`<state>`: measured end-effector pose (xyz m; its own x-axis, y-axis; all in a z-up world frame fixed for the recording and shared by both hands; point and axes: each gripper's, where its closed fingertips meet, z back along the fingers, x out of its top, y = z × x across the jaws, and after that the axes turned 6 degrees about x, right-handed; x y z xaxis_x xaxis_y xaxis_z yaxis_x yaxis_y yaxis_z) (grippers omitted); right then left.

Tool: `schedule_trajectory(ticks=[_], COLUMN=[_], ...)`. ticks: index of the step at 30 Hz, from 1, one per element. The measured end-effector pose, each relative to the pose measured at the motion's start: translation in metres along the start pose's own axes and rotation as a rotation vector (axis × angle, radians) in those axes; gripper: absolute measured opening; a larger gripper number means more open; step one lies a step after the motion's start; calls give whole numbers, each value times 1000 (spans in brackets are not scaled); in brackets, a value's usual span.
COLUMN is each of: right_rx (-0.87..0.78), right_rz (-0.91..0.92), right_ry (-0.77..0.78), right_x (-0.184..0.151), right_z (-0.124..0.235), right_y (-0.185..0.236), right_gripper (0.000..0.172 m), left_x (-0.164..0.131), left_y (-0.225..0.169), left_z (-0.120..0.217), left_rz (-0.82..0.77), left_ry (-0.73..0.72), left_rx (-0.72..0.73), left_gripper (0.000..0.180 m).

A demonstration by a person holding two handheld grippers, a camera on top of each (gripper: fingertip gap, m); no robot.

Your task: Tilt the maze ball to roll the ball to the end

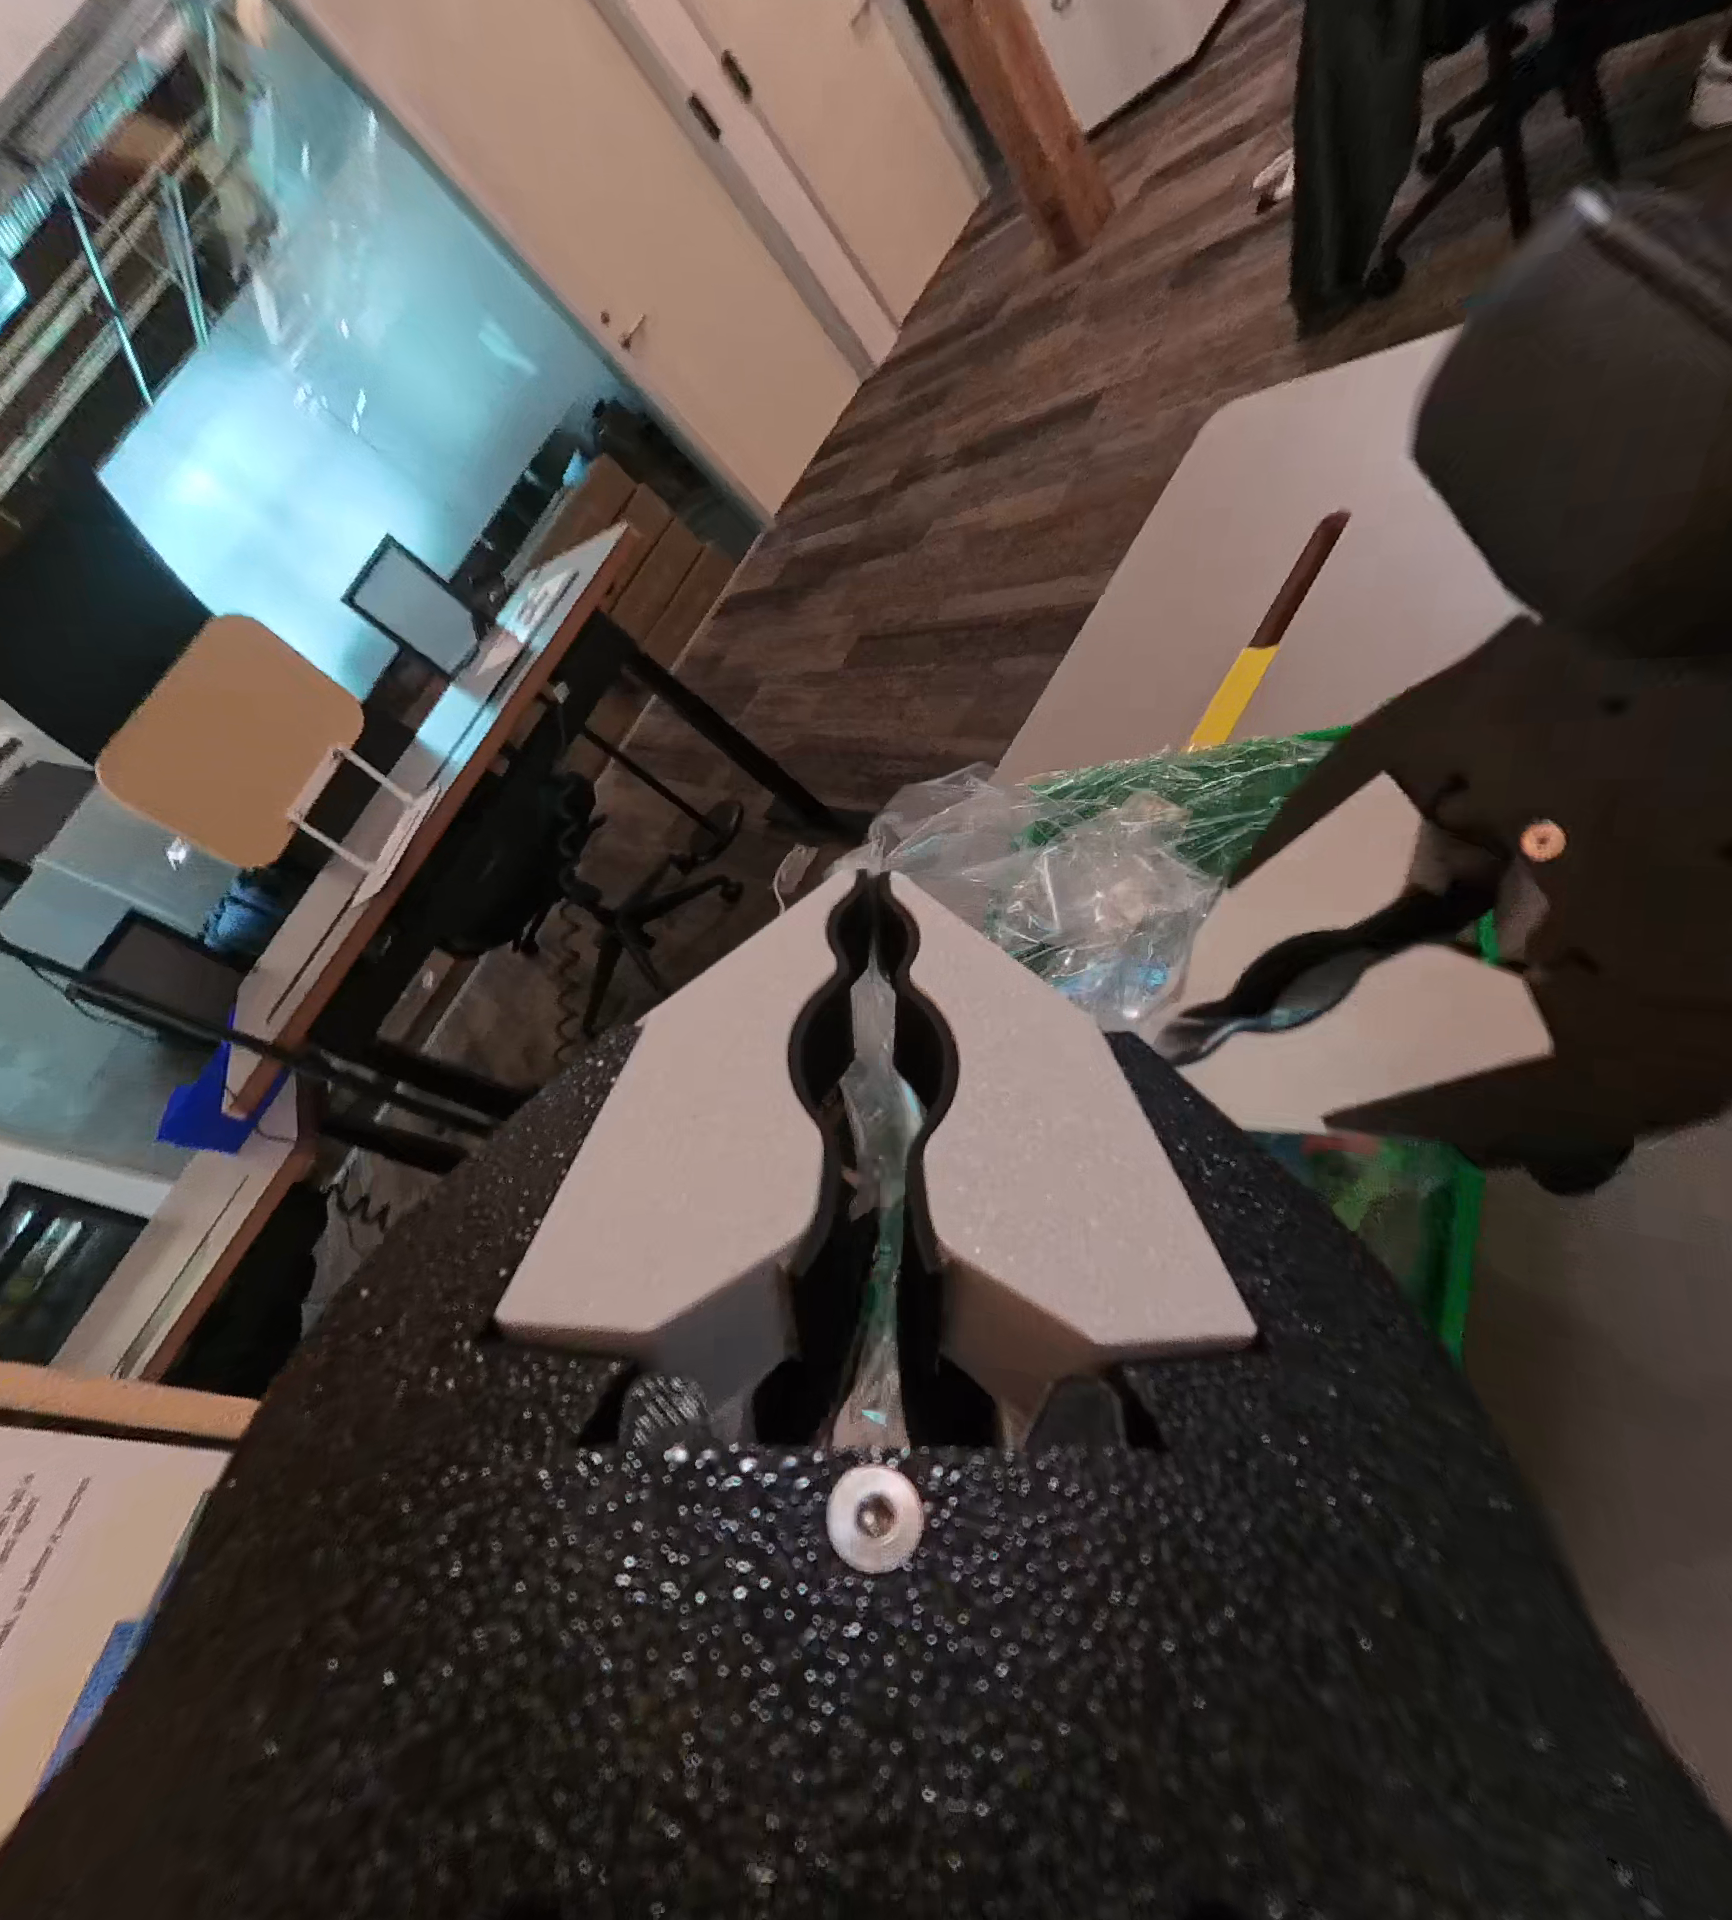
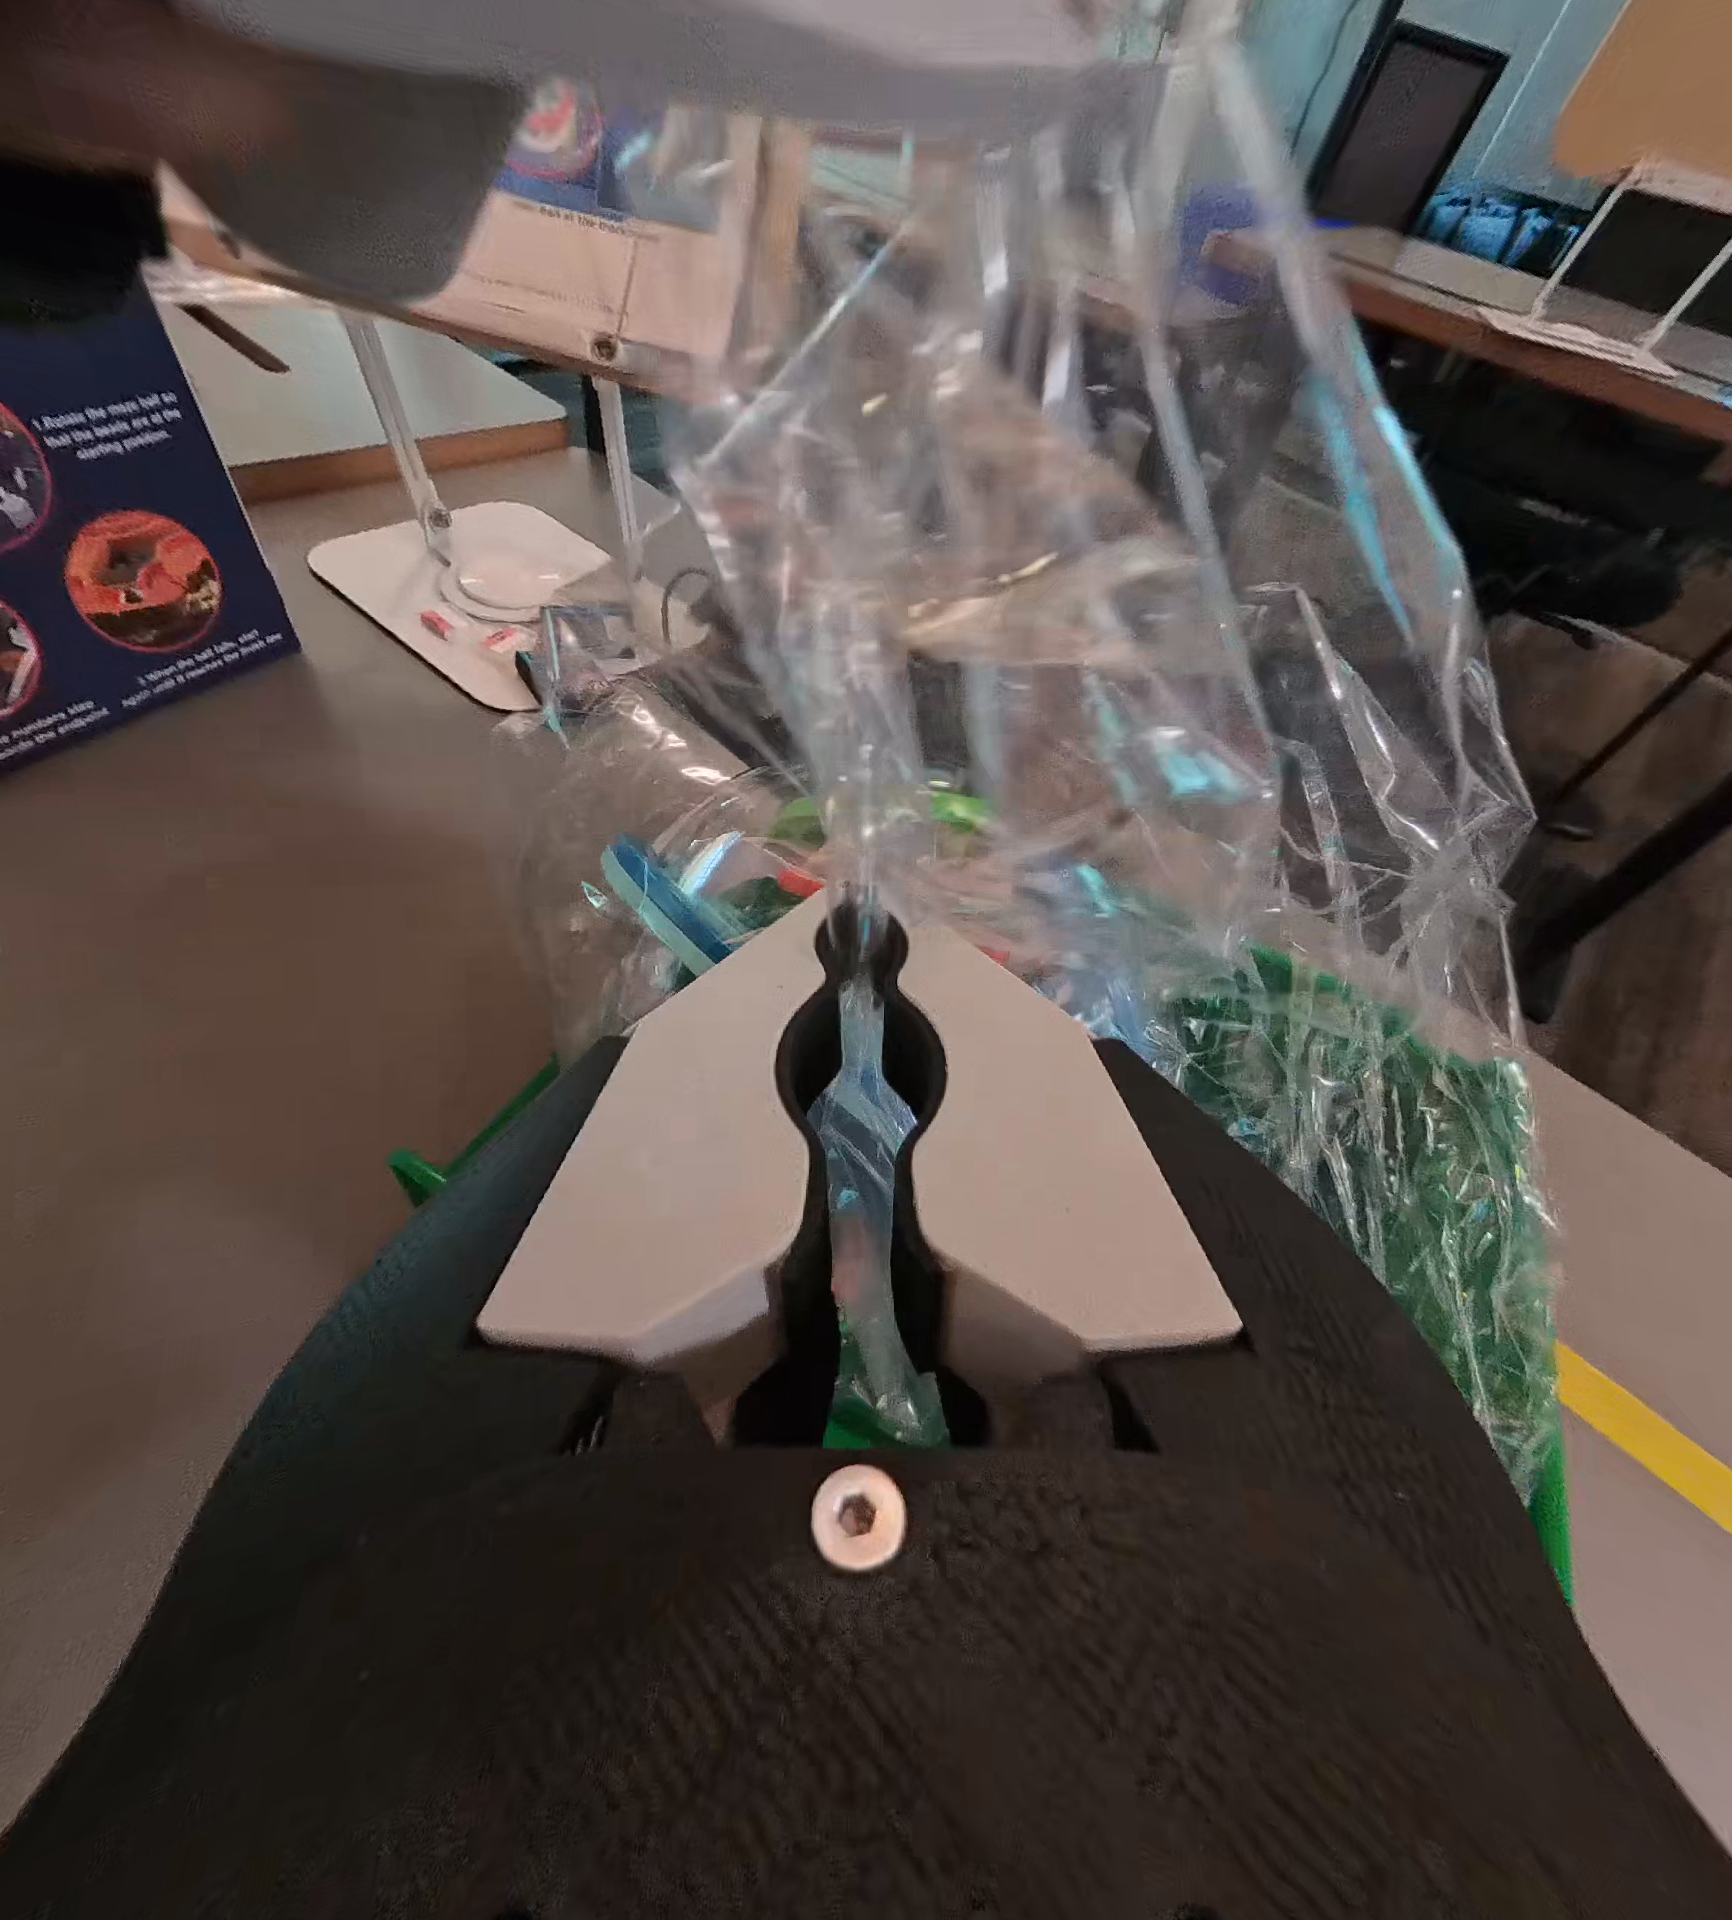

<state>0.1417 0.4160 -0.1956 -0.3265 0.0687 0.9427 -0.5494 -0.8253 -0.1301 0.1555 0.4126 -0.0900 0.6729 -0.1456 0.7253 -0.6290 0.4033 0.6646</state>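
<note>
While the maze ball [image 2: 696,883] lies on the grey table [image 2: 166,1039] just ahead of the right tool [image 2: 860,935], inside clear plastic wrap [image 2: 1101,520], both tools are clamped shut on that film, the left tool [image 1: 867,894] too. Pulling them apart steadily should probably tear the wrap; jerking risks rolling the ball off its green stand [image 2: 1361,1195].

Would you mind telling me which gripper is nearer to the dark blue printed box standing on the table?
Right. The right gripper has the dark blue box standing on the table ahead to its left. The left gripper shows no such box in its view; both jaws pinch clear plastic wrap.
</note>
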Motion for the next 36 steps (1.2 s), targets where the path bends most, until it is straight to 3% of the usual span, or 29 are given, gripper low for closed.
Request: schedule_trajectory(ticks=[3,5,7,9,11,13,16,20,22,29,36], right_rx=[20,14,9,11,27,29,38,46,23,-91,-152], right_rz=[-57,-92,-112,-121,-122,-111,-90,-103,-119,-164,-230], right_ry=[-65,-121,-165,-196,-230,-261,-304,-333,-351,-389,-418], right_x=[6,11,15,18,22,27,34,36,37,33,29], right_z=[6,14,21,26,29,34,41,47,52,68,78], right_y=[-7,-15,-21,-25,-25,-25,-25,-28,-35,-64,-80], right_gripper=[0,0,0,0,0,0,0,0,0,0,4], left_x=[-16,-35,-54,-76,-101,-121,-134,-126,-116,-59,-16], left_y=[0,-1,-2,-7,-19,-35,-43,-49,-38,-2,15], left_z=[16,26,30,22,7,-3,-12,-12,-12,-8,-15], left_rz=[46,87,168,303,397,414,349,277,210,95,-44], left_ry=[-81,-107,-117,-73,22,94,118,128,112,11,1], left_rx=[13,10,-8,-65,-150,-226,-220,-260,-200,-18,81], left_gripper=[2,19,47,92,112,100,57,17,0,0,0])
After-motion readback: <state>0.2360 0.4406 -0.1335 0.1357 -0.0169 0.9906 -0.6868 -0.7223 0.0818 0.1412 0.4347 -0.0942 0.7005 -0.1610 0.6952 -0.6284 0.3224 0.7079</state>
